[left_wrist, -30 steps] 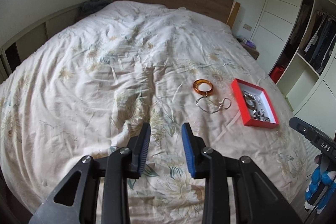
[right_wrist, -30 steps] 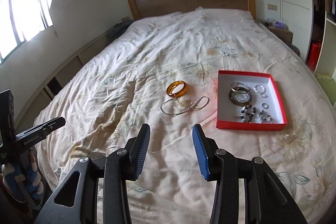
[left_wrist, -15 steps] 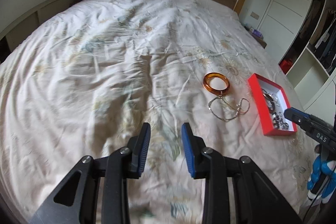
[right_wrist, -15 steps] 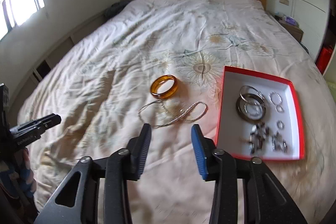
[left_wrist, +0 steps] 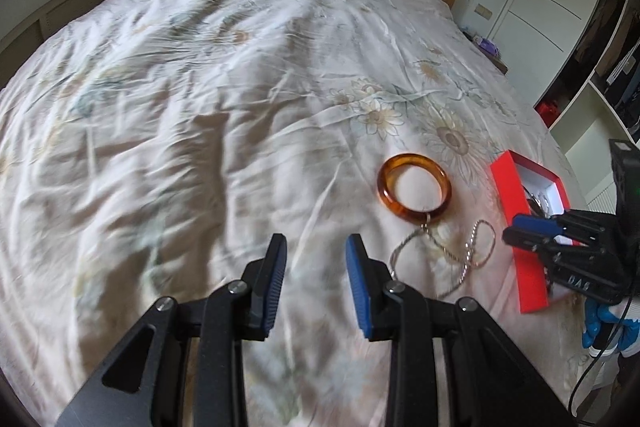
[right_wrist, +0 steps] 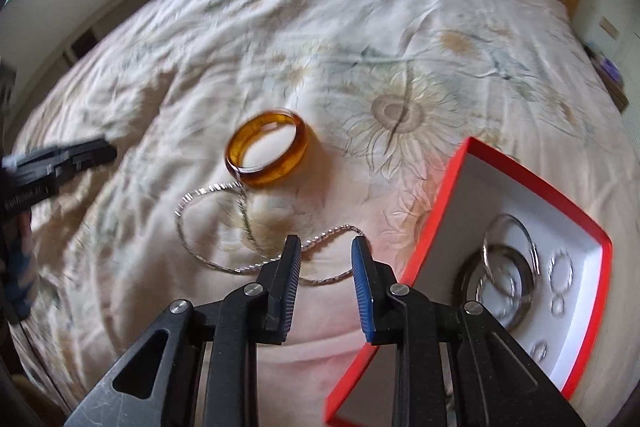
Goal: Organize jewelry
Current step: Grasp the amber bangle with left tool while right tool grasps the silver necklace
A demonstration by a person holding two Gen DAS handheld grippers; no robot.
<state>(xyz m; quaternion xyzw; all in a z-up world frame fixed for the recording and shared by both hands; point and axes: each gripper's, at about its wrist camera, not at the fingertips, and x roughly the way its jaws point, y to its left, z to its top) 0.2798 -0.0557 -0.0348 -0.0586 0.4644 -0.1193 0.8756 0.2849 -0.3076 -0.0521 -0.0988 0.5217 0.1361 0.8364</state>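
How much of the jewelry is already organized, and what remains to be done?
Done: several silver rings and hoops already lie in the red box. In hand: nothing yet; the right tongs are open, poised over the silver chain. The left tongs are open and empty. Left: the chain and the amber bangle are on the bedspread.

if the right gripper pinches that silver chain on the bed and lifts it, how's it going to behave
The silver chain will probably go limp and dangle, since it lies in loose loops on the duvet. It looks thin, so likely light but easy to miss with the right gripper. One loop ends at the amber bangle; it might snag or drag it.
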